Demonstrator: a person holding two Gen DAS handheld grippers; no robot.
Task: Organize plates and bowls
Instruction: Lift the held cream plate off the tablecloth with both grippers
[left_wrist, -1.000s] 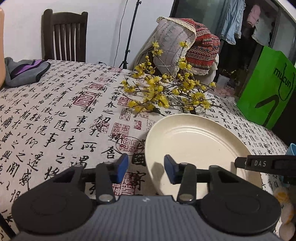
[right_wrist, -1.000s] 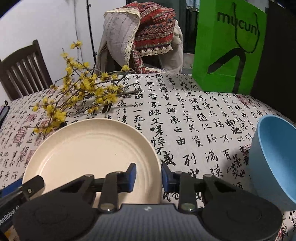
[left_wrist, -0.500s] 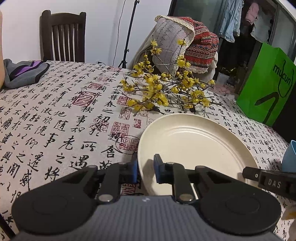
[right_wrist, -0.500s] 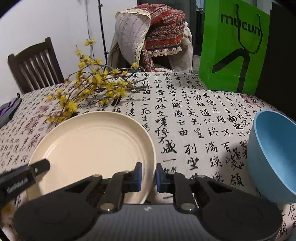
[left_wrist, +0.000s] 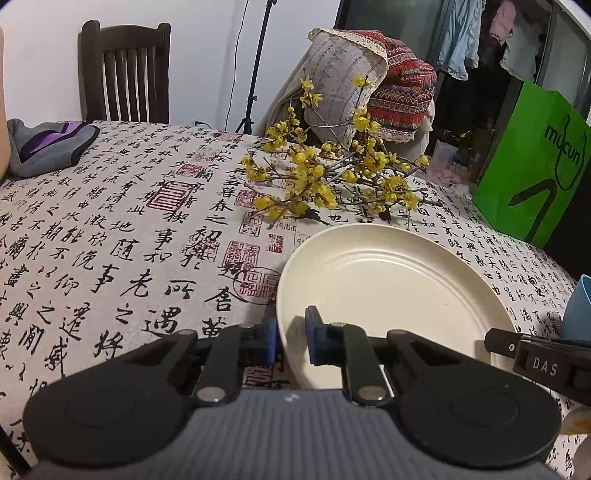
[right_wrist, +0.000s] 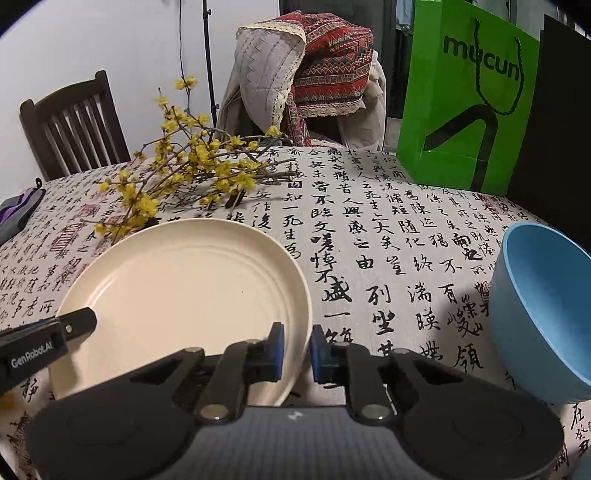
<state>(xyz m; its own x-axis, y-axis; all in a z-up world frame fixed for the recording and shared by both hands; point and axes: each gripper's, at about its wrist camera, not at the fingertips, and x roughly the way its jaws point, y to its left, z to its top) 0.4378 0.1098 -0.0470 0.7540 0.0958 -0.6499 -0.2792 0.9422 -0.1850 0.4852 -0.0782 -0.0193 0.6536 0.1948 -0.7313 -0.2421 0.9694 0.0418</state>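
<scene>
Both sets of jaws are clamped on the round cream plate (left_wrist: 391, 291): the left gripper (left_wrist: 291, 336) pinches its near left rim, the right gripper (right_wrist: 297, 349) its near right rim, down on the calligraphy-print tablecloth (left_wrist: 122, 229). It looks light, stiff and smooth, so opposite rim grips seem sensible. A sky-blue bowl (right_wrist: 546, 310) stands well apart.

Left gripper (left_wrist: 291, 334) clamping near rim of cream plate (left_wrist: 391, 295), blue pads pressing either side. Plate sitting on calligraphy-print tablecloth (left_wrist: 110, 236). Yellow flowering branches (left_wrist: 332, 177) lying just beyond plate. Right gripper's finger (left_wrist: 535, 354) reaching over plate's right rim. Green bag (left_wrist: 532, 162) standing far right; blue bowl (left_wrist: 580, 310) peeking at right edge.
</scene>
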